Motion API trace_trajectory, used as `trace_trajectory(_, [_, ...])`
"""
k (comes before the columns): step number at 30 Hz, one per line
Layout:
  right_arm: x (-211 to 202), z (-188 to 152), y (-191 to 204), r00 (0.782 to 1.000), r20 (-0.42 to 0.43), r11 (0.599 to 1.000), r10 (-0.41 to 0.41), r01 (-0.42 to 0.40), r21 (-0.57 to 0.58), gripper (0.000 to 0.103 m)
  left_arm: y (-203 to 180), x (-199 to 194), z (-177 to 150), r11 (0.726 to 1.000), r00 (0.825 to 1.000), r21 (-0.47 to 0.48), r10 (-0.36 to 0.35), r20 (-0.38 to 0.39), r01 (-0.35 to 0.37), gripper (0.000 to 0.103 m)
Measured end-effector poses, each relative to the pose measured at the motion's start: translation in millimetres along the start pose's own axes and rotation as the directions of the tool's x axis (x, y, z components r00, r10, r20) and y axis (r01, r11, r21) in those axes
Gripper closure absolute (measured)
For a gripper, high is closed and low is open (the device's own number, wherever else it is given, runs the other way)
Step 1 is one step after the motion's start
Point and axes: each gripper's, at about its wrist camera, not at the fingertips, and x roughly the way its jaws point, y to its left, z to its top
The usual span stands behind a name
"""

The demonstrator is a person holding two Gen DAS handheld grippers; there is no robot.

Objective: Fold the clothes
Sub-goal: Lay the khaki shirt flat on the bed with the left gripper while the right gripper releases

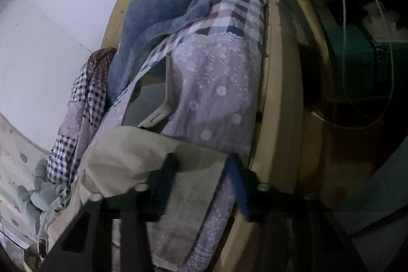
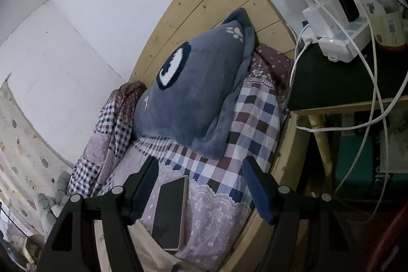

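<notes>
Wooden bed (image 2: 257, 236) against a white wall: a beige garment (image 1: 142, 162) lies at its near end, on the lilac bedding, its edge between the left gripper's (image 1: 201, 185) fingers, which have narrowed onto it. Farther up, the right gripper (image 2: 201, 188) hovers spread over a phone (image 2: 169, 213).

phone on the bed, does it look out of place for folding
Yes. The phone lies on the quilt right beside the beige garment between the left gripper's jaws, so it could get dragged or flipped.
</notes>
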Motion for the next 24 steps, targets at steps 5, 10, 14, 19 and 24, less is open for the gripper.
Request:
trace_trajectory(5, [0.5, -0.4, 0.3, 1.000, -0.002, 1.000, 0.001, -0.001, 0.001, 0.031, 30.3, -8.5, 3.2, 0.988, 0.999, -0.147, -0.048, 0.000, 0.048, 0.096])
trace_trajectory(10, [1.0, -1.0, 1.1, 1.000, -0.005, 1.000, 0.002, -0.002, 0.000, 0.031, 75.9, -47.8, 6.0, 0.930, 0.984, -0.327, -0.132, 0.123, 0.166, 0.096])
trace_trajectory(14, [2.4, -2.2, 5.0, 1.000, -0.011, 1.000, 0.009, -0.010, -0.016, 0.031, 120.8, -78.6, 1.1, 0.861, 0.964, -0.447, -0.161, 0.211, 0.241, 0.096])
trace_trajectory(19, [10.6, -8.3, 16.0, 0.994, -0.074, 0.996, 0.076, -0.080, -0.049, 0.031, 199.8, -102.3, -33.3, 0.692, 0.947, -0.651, -0.174, 0.270, 0.312, 0.096])
trace_trajectory(24, [16.7, -19.6, 38.9, 0.978, -0.146, 0.976, 0.153, -0.172, -0.131, 0.031, 280.4, -120.4, -97.4, 0.494, 0.952, -0.816, -0.111, 0.284, 0.301, 0.096])
